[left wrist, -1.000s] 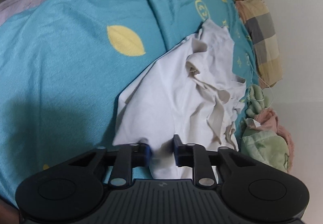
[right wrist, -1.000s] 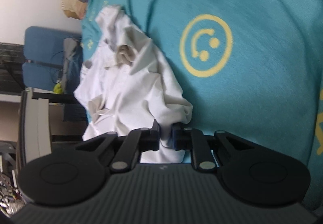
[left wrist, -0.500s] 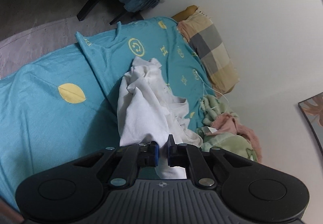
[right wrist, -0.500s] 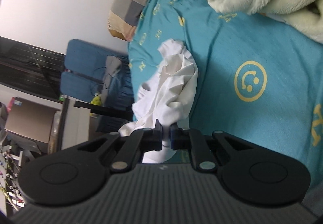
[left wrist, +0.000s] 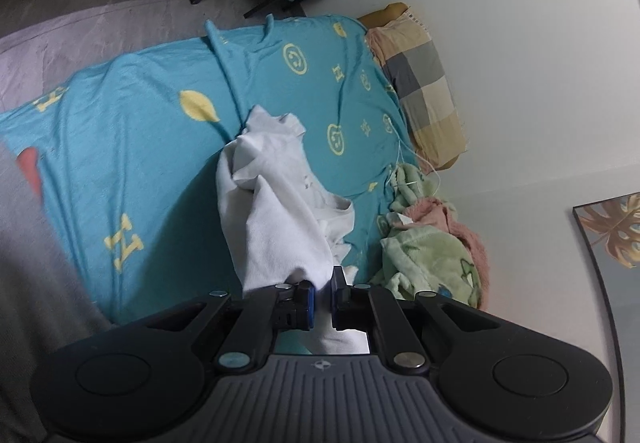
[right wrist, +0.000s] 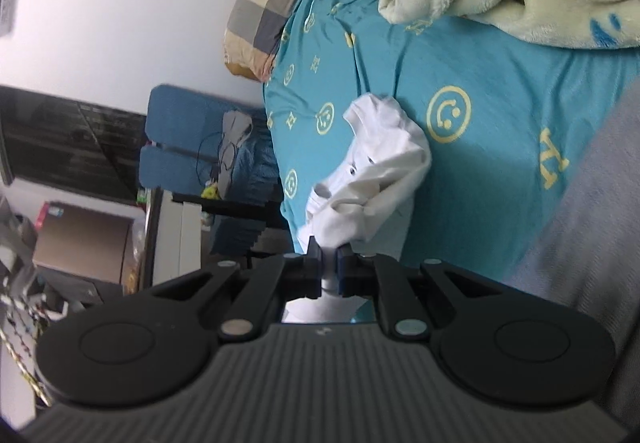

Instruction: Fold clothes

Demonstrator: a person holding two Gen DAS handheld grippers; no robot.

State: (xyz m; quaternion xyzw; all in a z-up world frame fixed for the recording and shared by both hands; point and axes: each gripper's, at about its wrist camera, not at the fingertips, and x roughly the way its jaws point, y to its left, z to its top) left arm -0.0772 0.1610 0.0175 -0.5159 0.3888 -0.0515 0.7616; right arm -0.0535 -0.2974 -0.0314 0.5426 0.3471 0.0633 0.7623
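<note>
Left wrist view: the left gripper (left wrist: 322,299) pinches an edge of the white shirt (left wrist: 276,211), which hangs away from the tongs in a long bunched drape, its far end resting on the teal bedsheet (left wrist: 132,147); the jaws have just been closing on the cloth. The shirt's long axis runs straight ahead of the tongs, toward the plaid pillow (left wrist: 420,91). A green blanket (left wrist: 420,255) lies just beside the shirt. Right wrist view: the right gripper (right wrist: 329,271) is likewise clamped on a bunch of the shirt (right wrist: 376,179), the garment trailing forward and down onto the bedsheet (right wrist: 480,171). Both hands hold it, neither plainly nearer; spreading it flat likely comes next. No containers are in sight.
</note>
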